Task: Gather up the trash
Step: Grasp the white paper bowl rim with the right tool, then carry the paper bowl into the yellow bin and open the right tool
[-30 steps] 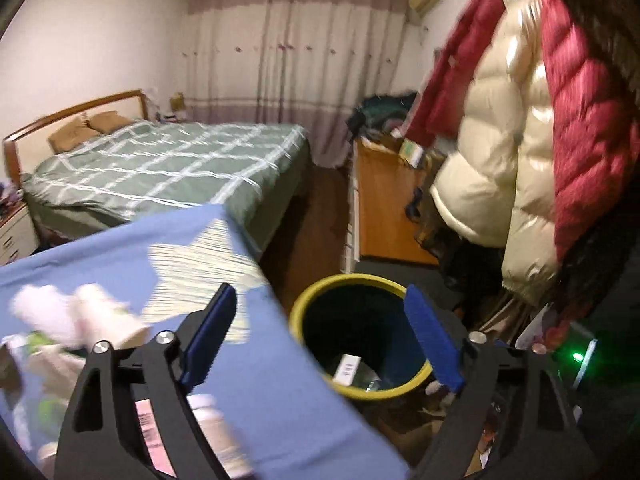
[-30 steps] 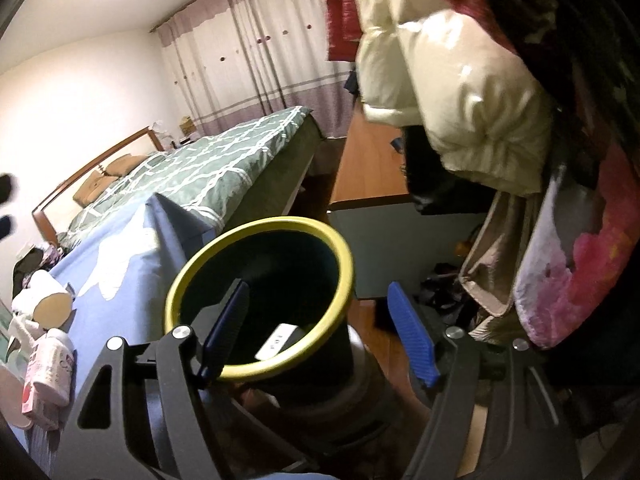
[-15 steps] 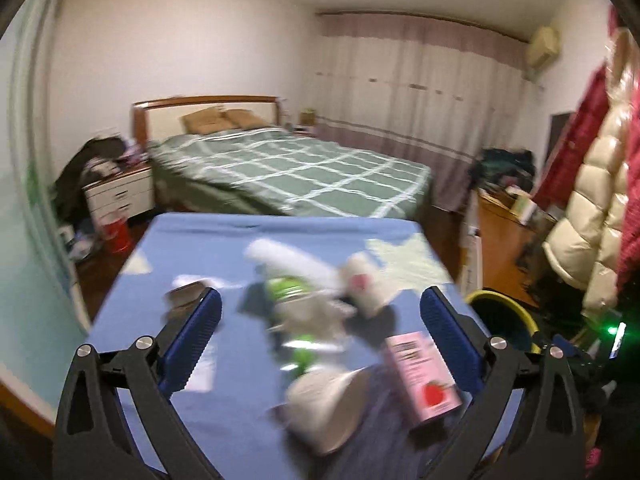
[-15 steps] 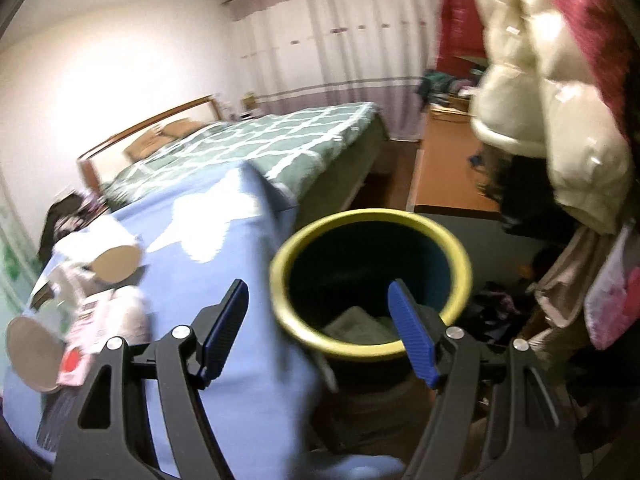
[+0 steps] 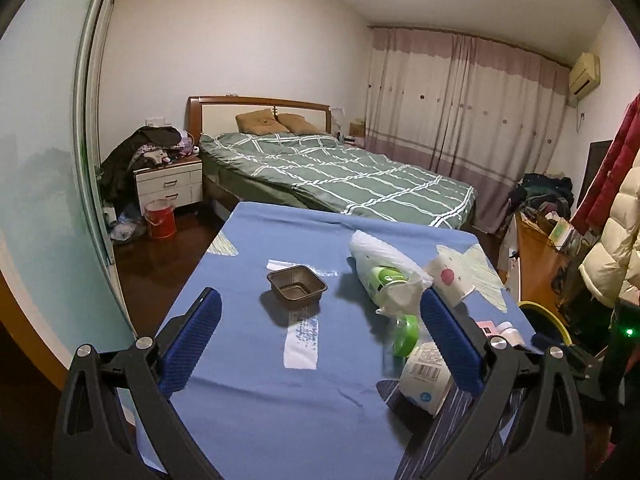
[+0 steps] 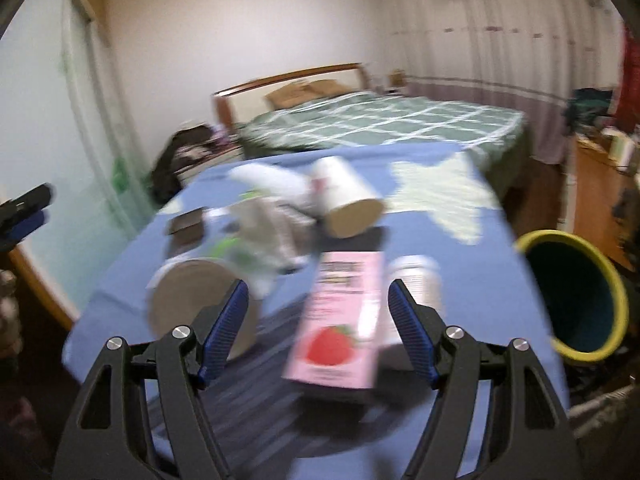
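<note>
between the released right gripper's [image 6: 318, 326] jaws lies the pink carton [image 6: 339, 322]; left gripper [image 5: 318, 342] released.

Blue-clothed table [image 5: 248, 368], brown tray [image 5: 297, 288], plastic bag [image 5: 380, 264], paper cups [image 5: 448, 280], pink carton [image 6: 340, 320]

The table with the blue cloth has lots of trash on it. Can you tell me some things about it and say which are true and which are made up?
1. The pink carton with the strawberry lies between the open fingers of the right hand-held gripper. True.
2. The left hand-held gripper is squeezing the dark tray. False: it is open and holds nothing; the tray sits alone on the blue cloth.
3. The bin has a yellow rim. True.
4. The bin stands on the table. False: it stands beside the table, past its right edge.
</note>
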Available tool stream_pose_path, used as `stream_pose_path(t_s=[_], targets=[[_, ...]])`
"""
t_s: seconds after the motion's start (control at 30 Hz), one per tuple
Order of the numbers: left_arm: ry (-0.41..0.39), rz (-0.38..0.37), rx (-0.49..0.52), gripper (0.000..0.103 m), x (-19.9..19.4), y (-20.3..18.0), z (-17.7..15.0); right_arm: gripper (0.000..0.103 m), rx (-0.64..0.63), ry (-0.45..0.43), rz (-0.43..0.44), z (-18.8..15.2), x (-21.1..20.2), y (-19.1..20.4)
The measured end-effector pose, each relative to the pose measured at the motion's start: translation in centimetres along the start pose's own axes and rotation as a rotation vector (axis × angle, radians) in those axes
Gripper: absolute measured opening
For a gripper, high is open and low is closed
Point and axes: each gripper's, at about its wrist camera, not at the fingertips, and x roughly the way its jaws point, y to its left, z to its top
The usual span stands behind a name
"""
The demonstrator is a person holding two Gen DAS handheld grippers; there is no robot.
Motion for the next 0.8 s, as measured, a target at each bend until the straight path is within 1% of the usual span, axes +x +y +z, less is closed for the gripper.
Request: stream_pose_path(t_s=[0.03,0.1,0.2,0.3,0.33,0.37,0.43,0.47,0.57,0.63,0.7,0.8], targets=[[0.002,0.004,-0.004,0.098,0.1,0.2,0.0,0.071,-0.013,0.013,0.059,-0.1,0.2,1.0],[0.005,0.01,-0.011,0.098,0.4,0.3,0.1,0.072,-0.041,0.019,0.129,-0.1,0.2,2.7],[0.01,0.009,-0.022,0.098,0.7,0.3,0.0,0.072,-0.069,0.035,0.177,0.0,0.6,4.7],[0.004,0.01,-0.017,0.098,0.6,0.4,-0.1,0.072,-0.095,0.085,0.24,0.0,1.8,6.9],[0.0,0.011,-0.015,0.098,0.5,0.3,0.0,0.07,-0.107,0.099,0.246,0.0,2.5,7.6],[-0.004,0.012,-0.011,0.098,0.4,0.3,0.0,0.066,-0.116,0.11,0.248,0.0,3.0,8.1],[-0.008,0.016,-0.01,0.098,0.3,0.3,0.0,0.048,-0.138,0.148,0.26,-0.3,4.1,9.2],[-0.01,0.018,-0.011,0.098,0.3,0.4,0.0,0.045,-0.142,0.163,0.266,-0.4,4.6,9.7],[-0.007,0.023,-0.015,0.098,0.4,0.7,-0.1,0.032,-0.153,0.19,0.275,-0.7,5.7,10.7],[-0.004,0.024,-0.016,0.098,0.6,0.9,-0.2,0.011,-0.157,0.197,0.271,-0.8,5.8,11.0],[0.003,0.024,-0.015,0.098,0.9,0.8,-0.4,0.006,-0.164,0.191,0.257,-0.9,5.7,11.0],[0.013,0.022,-0.014,0.098,1.3,0.8,-0.6,0.005,-0.167,0.179,0.26,-0.7,5.2,10.9]])
